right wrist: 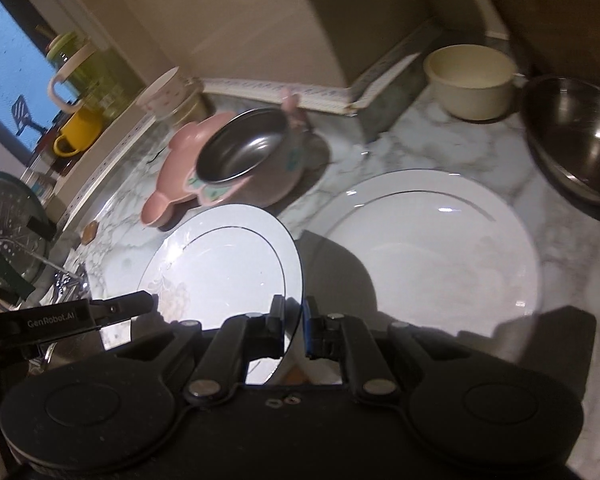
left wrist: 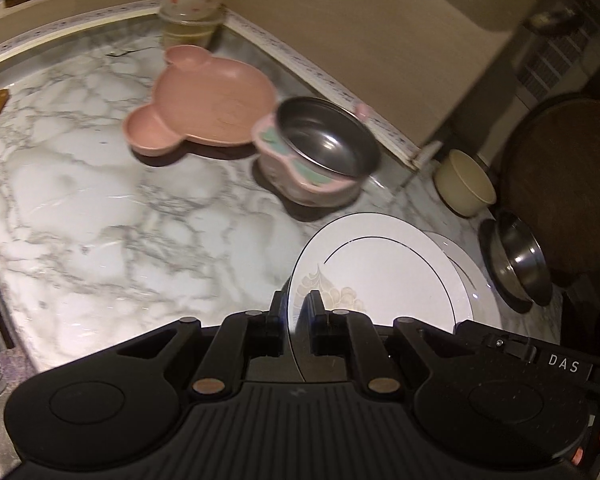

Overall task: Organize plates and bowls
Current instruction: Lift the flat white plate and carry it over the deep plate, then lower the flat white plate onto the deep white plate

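Both grippers hold one white floral plate (left wrist: pixel 380 276) by opposite rims, lifted and tilted above the marble counter. My left gripper (left wrist: pixel 298 304) is shut on its near rim. My right gripper (right wrist: pixel 296 312) is shut on the same plate (right wrist: pixel 224 264); the left gripper (right wrist: pixel 140 304) shows at its far left edge. A second white plate (right wrist: pixel 436 256) lies flat on the counter to the right. A pink bear-shaped plate (left wrist: pixel 204 100) and a pink steel-lined bowl (left wrist: pixel 320 148) sit further back.
A cream bowl (left wrist: pixel 464 188) and a steel bowl (left wrist: pixel 516 256) stand at the counter's right edge. Stacked bowls (left wrist: pixel 192 4) stand at the back by the wall. A sink with a colander (right wrist: pixel 8 216) is on the left. A yellow mug (right wrist: pixel 80 132) is on the sill.
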`<state>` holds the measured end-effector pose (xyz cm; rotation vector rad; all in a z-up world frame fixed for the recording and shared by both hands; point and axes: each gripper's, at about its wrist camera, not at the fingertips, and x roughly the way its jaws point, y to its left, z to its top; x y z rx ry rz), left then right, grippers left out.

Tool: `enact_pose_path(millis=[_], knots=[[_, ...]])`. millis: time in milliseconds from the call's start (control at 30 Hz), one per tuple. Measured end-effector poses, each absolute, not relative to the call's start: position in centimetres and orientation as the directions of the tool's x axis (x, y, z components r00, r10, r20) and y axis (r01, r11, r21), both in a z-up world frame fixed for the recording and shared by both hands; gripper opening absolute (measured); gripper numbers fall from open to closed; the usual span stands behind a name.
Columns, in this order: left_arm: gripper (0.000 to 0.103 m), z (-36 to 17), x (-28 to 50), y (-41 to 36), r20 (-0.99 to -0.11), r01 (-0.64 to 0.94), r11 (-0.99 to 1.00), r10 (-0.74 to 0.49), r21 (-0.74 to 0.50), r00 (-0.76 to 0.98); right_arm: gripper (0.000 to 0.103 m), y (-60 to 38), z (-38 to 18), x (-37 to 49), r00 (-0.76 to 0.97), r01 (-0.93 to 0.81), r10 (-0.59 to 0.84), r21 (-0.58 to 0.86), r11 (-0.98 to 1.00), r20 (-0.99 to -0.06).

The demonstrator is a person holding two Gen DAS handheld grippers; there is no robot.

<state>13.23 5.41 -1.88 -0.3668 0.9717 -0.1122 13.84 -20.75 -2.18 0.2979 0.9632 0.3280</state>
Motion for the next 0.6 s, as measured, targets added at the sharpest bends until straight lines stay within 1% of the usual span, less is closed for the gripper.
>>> enact_pose_path(millis=[333, 600], knots=[[0.010, -1.9, 13.9, -0.2, -0.792, 0.004, 0.945, -0.277, -0.328, 0.544, 0.009, -25.6, -2.1, 12.4, 0.570, -0.067, 0.356, 0.390, 0.918, -0.741], [0.010, -2.7, 15.4, -3.6, -0.796, 0.050, 0.954, -0.276, -0.297, 0.538, 0.009, -28.6, -3.2, 12.6, 0.579, -0.009, 0.330, 0.399, 0.917, -0.746]])
